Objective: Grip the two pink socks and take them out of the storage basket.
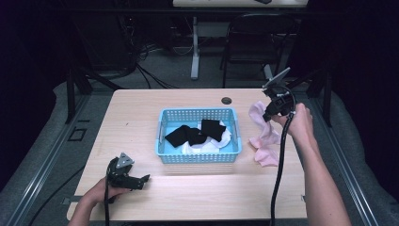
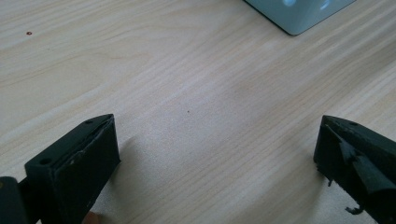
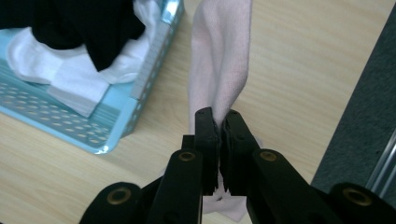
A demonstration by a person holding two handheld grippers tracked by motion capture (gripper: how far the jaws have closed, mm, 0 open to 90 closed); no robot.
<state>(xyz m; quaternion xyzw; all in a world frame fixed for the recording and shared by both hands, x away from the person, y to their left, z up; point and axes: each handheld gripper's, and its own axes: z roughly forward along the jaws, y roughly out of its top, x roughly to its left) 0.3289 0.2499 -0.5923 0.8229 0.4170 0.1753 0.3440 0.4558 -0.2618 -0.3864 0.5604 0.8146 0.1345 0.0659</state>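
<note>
A pale pink sock [image 1: 263,132] hangs from my right gripper [image 1: 269,113], which is shut on its upper part just right of the blue basket [image 1: 162,126]; the sock's lower end lies on the table. In the right gripper view the two jaws pinch the pink sock [image 3: 219,70] at my right gripper [image 3: 217,114], with the blue basket [image 3: 140,100] to the left. The basket holds black socks [image 1: 195,133] over white socks [image 1: 221,140]. My left gripper [image 1: 143,180] rests low on the table's front left, open and with nothing between its fingers [image 2: 74,163].
The wooden table [image 1: 141,106] has a cable hole [image 1: 227,100] at the back. A chair [image 1: 256,42] and a desk leg [image 1: 195,47] stand behind it. A grey strip [image 3: 359,121] runs along the table's right edge. A basket corner [image 2: 299,14] shows in the left gripper view.
</note>
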